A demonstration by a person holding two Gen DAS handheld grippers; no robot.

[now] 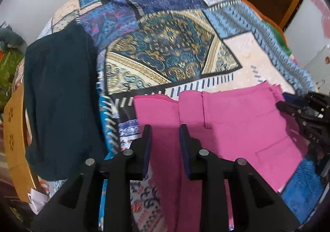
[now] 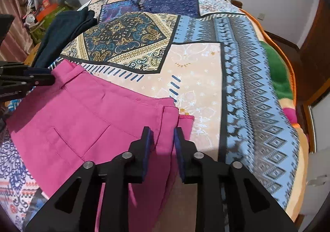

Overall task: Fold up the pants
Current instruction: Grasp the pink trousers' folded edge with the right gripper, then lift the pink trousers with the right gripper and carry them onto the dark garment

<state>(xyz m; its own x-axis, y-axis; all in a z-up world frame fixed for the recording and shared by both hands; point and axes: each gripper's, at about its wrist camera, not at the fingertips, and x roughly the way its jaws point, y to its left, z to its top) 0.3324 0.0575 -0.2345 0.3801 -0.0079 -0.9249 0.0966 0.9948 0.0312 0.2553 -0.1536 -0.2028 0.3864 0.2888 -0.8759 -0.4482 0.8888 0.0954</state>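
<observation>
Far left, a dark teal folded garment (image 1: 61,97) lay on the patchwork-print bedspread (image 1: 165,46), well apart from the work and prob. not part of it. Next over, the left gripper (image 1: 165,133) sat low above the bright pink cotton pants (image 1: 237,128), fingers spread w/ a clear gap and pink cloth showing between the pads; nothing pinched, though the pads looked v. near the fabric. The pants lay flat on the near part of the bed, waistband toward the far side, belt loop and a welt pocket showing, legs running back under both tools. They seemed already doubled leg over leg, since a second pink layer peeked out along one edge.

Further right, the right gripper (image 2: 163,135) hovered at the opposite waistband corner, also parted, w/ the pink edge btwn its pads and no grip yet.

Judgement: this was the approach-to-grasp stage before a crosswise fold, approx. halfway thru. Next move prob. calls for both tools to close on the waist corners together, catching all layers, then lifting evenly so the stacked legs don't slide apart.
</observation>
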